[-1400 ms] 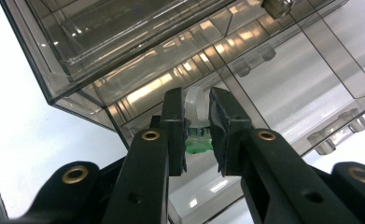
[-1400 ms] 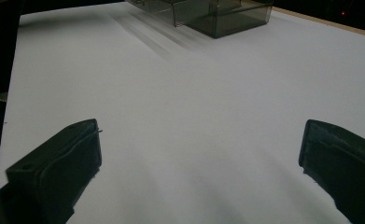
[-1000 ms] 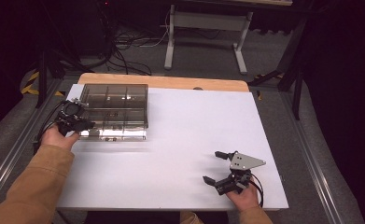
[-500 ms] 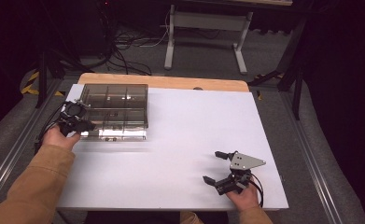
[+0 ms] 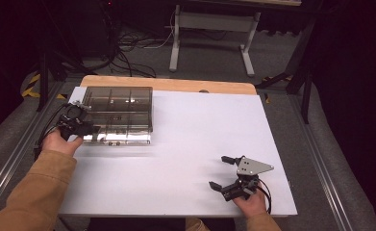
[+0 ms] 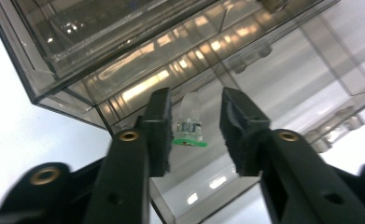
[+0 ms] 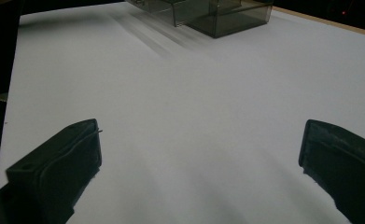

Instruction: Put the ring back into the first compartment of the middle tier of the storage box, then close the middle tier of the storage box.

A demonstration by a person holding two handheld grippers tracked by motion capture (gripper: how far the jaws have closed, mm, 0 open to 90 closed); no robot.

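Left claw (image 6: 192, 133) sits at the near left corner of the clear plastic box (image 5: 118, 113), jaws spread either side of a small clear plug with a green base (image 6: 189, 123) without touching it. That plug lies inside the box's near compartment, long axis pointing away from the claw, green end nearest. In the high view the box stands by the tabletop's (image 5: 190, 144) far left corner. Right claw (image 5: 229, 173), jaws spread wide and holding nothing, rests near the tabletop's near right corner, well apart from the box.
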